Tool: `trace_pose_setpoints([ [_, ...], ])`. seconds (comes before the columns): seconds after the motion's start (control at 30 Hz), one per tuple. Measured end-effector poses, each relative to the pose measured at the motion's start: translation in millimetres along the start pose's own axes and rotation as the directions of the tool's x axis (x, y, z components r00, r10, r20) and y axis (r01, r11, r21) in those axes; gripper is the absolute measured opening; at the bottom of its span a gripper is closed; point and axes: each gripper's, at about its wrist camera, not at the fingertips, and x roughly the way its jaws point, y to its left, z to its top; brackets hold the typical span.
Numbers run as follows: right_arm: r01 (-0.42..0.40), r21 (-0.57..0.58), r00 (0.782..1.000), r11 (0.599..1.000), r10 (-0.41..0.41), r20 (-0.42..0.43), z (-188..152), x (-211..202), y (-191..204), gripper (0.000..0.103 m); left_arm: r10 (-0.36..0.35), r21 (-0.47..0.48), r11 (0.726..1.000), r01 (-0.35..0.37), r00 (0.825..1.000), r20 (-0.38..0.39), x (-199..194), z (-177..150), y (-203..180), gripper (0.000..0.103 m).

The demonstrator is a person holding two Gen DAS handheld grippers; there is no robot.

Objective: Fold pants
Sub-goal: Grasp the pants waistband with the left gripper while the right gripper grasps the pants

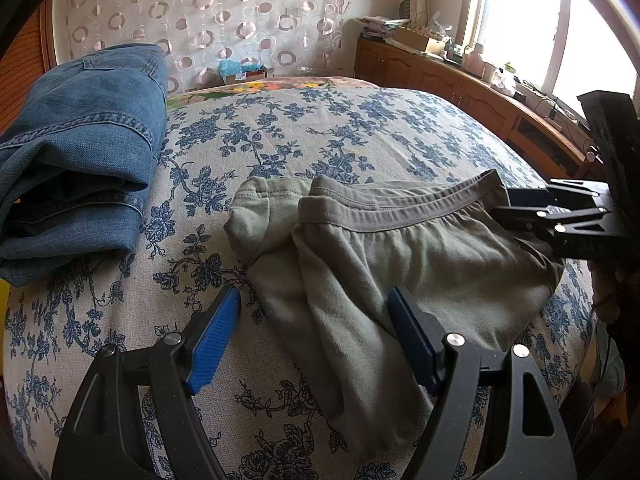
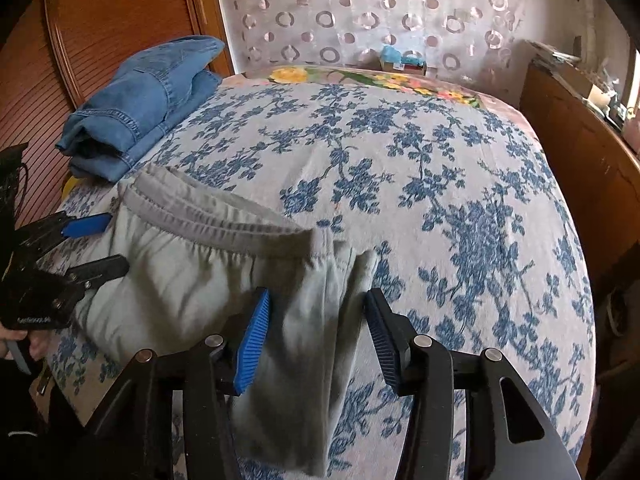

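Observation:
Grey-green pants (image 1: 400, 264) lie folded on the flowered bedspread (image 1: 320, 128), waistband toward the far side. My left gripper (image 1: 314, 292) is open over the pants' left part; its right finger (image 1: 408, 328) rests on the cloth and its left finger over the bedspread. In the right wrist view the pants (image 2: 192, 272) have their right edge between the spread fingers of my right gripper (image 2: 318, 294), which is open, its pads not pressing. The right gripper (image 1: 506, 204) shows at the waistband's right end in the left wrist view. The left gripper (image 2: 116, 242) shows at the pants' left side.
Folded blue jeans (image 1: 80, 140) (image 2: 140, 104) sit at the bed's far left corner, beside a wooden wardrobe (image 2: 100, 20). A low wooden cabinet (image 1: 460, 80) with clutter runs under the window on the right. A hand (image 2: 24, 344) holds the left gripper.

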Motion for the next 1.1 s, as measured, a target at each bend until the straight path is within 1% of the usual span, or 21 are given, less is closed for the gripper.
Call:
trace_pose_setpoints([
  [0.2,0.003,0.002,1.000,1.000,-0.003,-0.007,7,9,-2,0.057,0.000,0.000,1.000,0.000,1.000,-0.001,0,0,0,0.077],
  [0.4,0.010,-0.024,1.000,1.000,-0.009,0.022,3,11,-1,0.065,-0.001,-0.016,1.000,0.001,1.000,-0.011,-1,2,3,0.077],
  [0.5,0.003,-0.021,1.000,1.000,-0.003,0.030,0,10,-3,0.066,-0.012,-0.038,0.999,0.012,1.000,0.007,-5,8,9,0.077],
  [0.63,0.000,-0.024,0.999,1.000,0.000,0.035,-3,9,-4,0.066,0.007,-0.052,0.999,-0.006,1.000,0.026,-7,19,18,0.077],
  [0.73,-0.001,-0.027,0.999,1.000,0.002,0.035,-4,9,-3,0.068,0.016,-0.065,0.998,-0.015,1.000,0.014,-3,25,25,0.077],
  [1.1,0.005,-0.033,0.999,0.999,-0.004,0.035,-4,9,-1,0.069,-0.018,-0.080,0.997,0.015,0.999,-0.042,22,34,29,0.077],
])
